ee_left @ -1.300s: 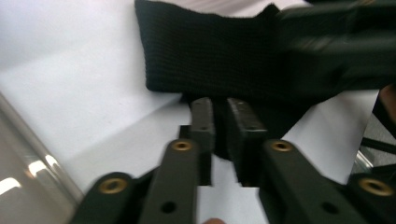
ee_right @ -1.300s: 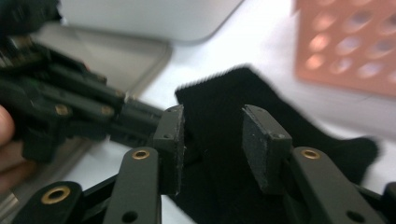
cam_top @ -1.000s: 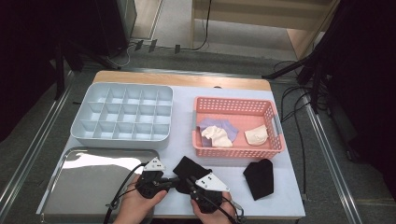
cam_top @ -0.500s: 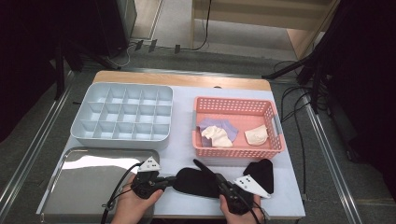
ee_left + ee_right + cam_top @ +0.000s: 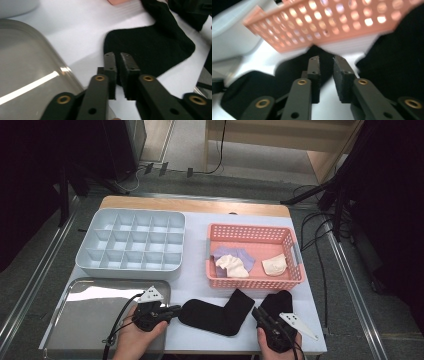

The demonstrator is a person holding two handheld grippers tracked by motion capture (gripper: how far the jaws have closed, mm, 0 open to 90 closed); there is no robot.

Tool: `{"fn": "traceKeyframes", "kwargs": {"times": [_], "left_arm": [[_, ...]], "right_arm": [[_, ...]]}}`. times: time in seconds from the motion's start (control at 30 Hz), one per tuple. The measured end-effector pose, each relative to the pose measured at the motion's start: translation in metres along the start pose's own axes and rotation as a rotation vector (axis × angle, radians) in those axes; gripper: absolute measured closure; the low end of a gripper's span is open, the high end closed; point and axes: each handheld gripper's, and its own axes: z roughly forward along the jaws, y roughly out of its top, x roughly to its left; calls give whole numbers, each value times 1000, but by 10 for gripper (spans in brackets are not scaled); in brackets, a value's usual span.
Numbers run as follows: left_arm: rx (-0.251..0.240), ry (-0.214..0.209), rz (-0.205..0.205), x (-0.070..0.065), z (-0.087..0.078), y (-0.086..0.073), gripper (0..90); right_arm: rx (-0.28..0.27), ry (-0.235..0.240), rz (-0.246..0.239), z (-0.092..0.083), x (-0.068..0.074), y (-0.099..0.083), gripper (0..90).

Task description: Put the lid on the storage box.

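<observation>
The left gripper (image 5: 173,311) has just been opening its jaws; a narrow gap shows between them, nothing clamped, at the toe end of the black sock (image 5: 220,312) lying flat on the white table (image 5: 195,275) before the pink basket (image 5: 255,282). The right gripper (image 5: 259,313) has also just been opening, its jaws slightly apart and empty beside the sock's cuff. Both hands rest low at the near edge.

Even overhead light falls on the white bench (image 5: 197,275) while the surroundings stay dark, a bright glare streak crosses the metal tray (image 5: 90,320), the pink basket (image 5: 332,22) is motion-blurred in the right gripper view, and the black sock (image 5: 155,47) shows no texture.
</observation>
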Motion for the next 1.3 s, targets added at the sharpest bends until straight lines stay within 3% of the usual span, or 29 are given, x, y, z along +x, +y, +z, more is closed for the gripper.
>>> {"fn": "traceKeyframes", "kwargs": {"times": [0.07,0.17,0.3,0.4,0.47,0.57,0.63,1.0,1.03,1.13,1.23,1.3], "left_arm": [[-6,-10,-8,1,0,1,765],[-8,-9,-9,-2,4,3,685],[0,21,-2,-5,10,4,641],[17,29,6,-6,13,3,676],[38,31,19,-8,16,2,742],[53,46,59,-12,17,2,864],[59,63,63,-14,17,3,879],[45,81,62,-11,18,5,889],[43,77,61,-11,17,5,887],[18,67,49,-9,16,5,859],[-5,39,27,-8,16,7,767],[13,33,31,-9,18,7,740]], "right_arm": [[10,33,-32,4,-1,5,710],[26,-3,-107,15,-1,11,675],[84,-22,-138,32,-2,12,660],[137,-39,-173,37,2,12,671],[157,-50,-203,39,5,11,746],[167,-79,-200,39,5,11,870],[167,-77,-174,38,0,11,897],[154,-155,-152,19,-20,14,900],[140,-134,-158,19,-20,14,894],[118,-52,-176,27,-14,15,711],[153,-65,-216,36,-4,16,666],[179,-60,-236,41,0,16,665]]}}
